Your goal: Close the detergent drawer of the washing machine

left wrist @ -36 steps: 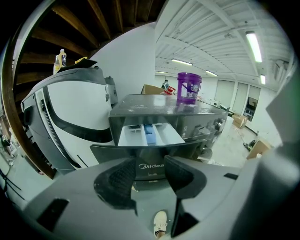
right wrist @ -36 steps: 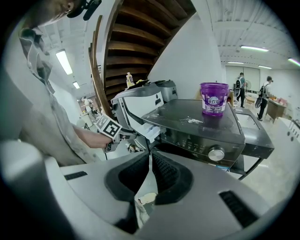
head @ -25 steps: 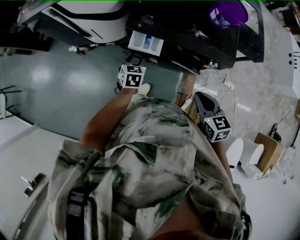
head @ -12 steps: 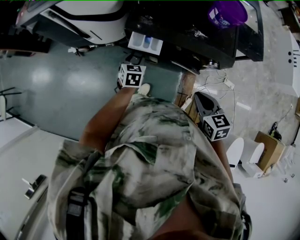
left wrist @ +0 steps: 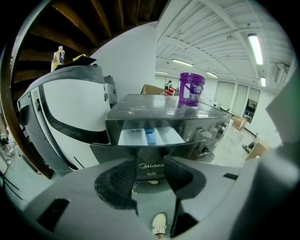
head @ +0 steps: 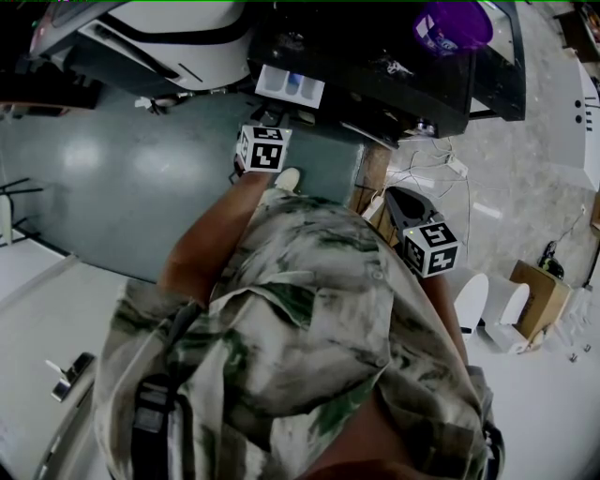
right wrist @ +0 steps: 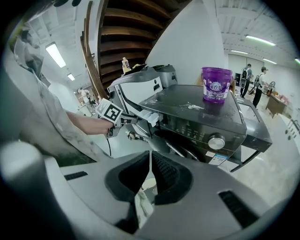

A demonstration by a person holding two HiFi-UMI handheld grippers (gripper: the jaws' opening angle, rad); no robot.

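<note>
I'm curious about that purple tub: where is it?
Top right in the head view: the purple tub stands on the washing machine, right of its open detergent drawer.

The left gripper (left wrist: pixel 150 172) is held forward at the end of an extended, bare left forearm (head: pixel 208 239), its jaws standing apart with nothing between them. The right gripper (right wrist: pixel 150 164) hangs lower at the person's right side, close to the torso, jaws drawn almost together with only a thin slit showing and nothing held.
</note>
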